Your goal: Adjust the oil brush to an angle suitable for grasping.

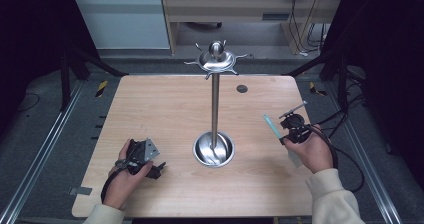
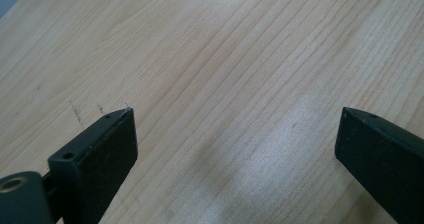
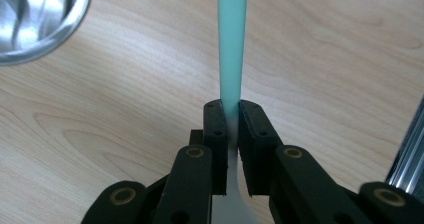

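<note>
A utensil with a teal handle (image 1: 272, 127) (image 3: 232, 44) and a grey metal end is clamped in my right gripper (image 1: 283, 140) (image 3: 233, 106), held at the right of the table; the handle points away from the hand. A steel stand rises from the table's middle: a thin pole (image 1: 215, 109), a bowl-shaped base (image 1: 200, 156) (image 3: 65, 39), and a hooked disc on top (image 1: 216, 60). My left gripper (image 1: 159, 170) (image 2: 237, 114) rests low at the front left, jaws wide apart over bare wood with nothing between them.
The wooden table (image 1: 150, 109) has a small dark round hole (image 1: 242, 88) behind the stand. Metal rails run along both sides of the table (image 1: 45, 144). A desk and cables stand beyond the far edge.
</note>
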